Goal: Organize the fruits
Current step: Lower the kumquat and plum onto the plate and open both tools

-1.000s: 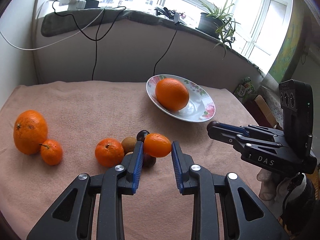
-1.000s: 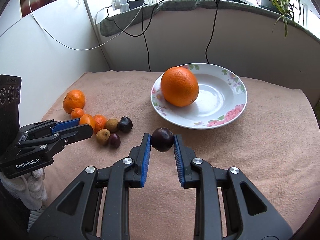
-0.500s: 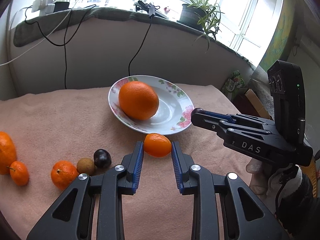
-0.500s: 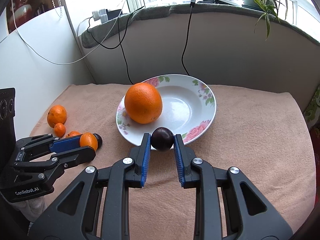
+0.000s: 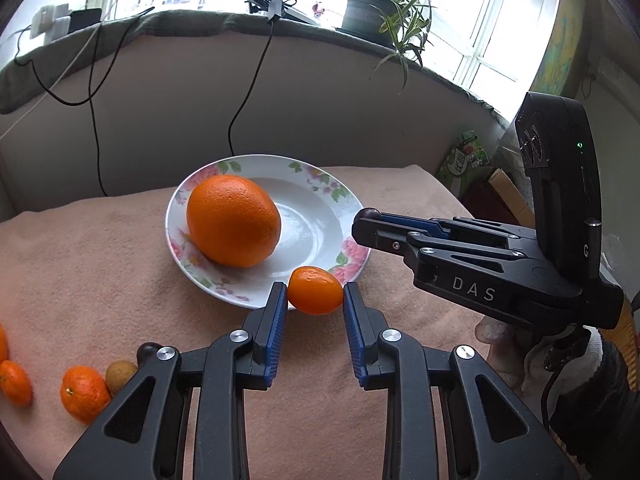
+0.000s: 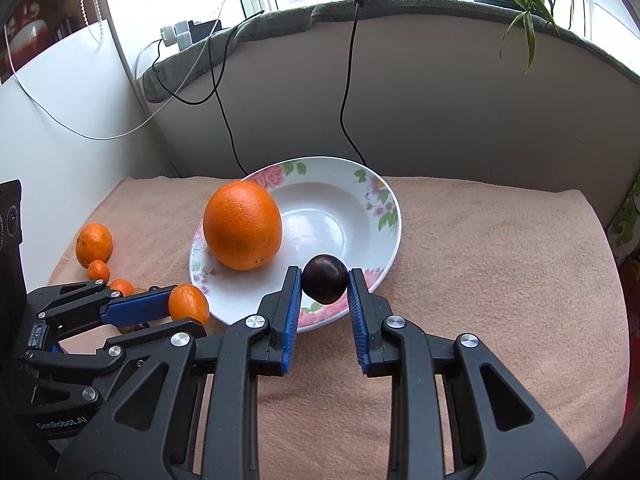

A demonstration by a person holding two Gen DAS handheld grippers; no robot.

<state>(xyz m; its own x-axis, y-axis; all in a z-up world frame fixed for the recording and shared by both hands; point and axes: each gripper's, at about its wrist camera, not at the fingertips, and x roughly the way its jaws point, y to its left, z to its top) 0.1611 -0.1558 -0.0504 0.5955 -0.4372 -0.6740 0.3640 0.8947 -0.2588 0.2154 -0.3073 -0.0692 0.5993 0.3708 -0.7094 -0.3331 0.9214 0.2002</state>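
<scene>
A floral white plate sits on the pink cloth and holds a large orange. My left gripper is shut on a small orange at the plate's near rim; it also shows in the right wrist view. My right gripper is shut on a dark plum above the plate's near rim; in the left wrist view its tip with the plum is at the plate's right edge.
Loose fruit lies on the cloth to the left: small oranges, a brown fruit and a dark one. Cables hang down the wall behind. A potted plant stands on the sill. The cloth's right edge drops off.
Both grippers have moved from the loose fruit toward the plate, each carrying its fruit. They now sit at the plate's near rim.
</scene>
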